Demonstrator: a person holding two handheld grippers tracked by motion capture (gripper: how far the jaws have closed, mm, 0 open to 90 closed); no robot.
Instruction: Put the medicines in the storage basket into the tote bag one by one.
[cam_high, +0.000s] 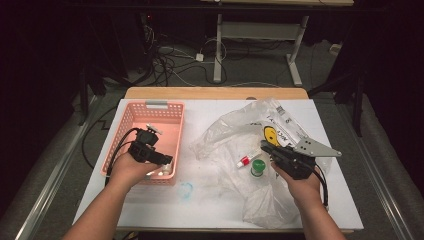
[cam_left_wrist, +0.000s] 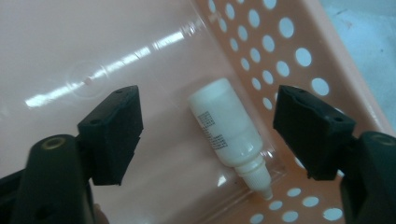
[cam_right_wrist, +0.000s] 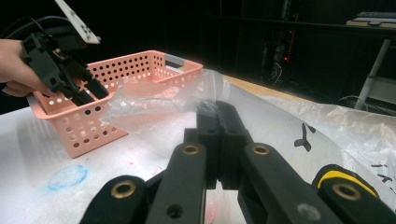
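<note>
High view: left gripper (cam_high: 164, 159) tilts into pink basket (cam_high: 131, 117), jaws spread; right gripper (cam_high: 266, 148) jaws pinch plastic bag (cam_high: 235, 125).

A small white dropper bottle (cam_left_wrist: 229, 128) lies on its side in the pink basket's (cam_left_wrist: 299, 56) corner, nozzle toward five o'clock.

The right gripper (cam_right_wrist: 218, 122) pinches the clear plastic bag (cam_right_wrist: 154, 100) near the pink basket (cam_right_wrist: 112, 74).
</note>
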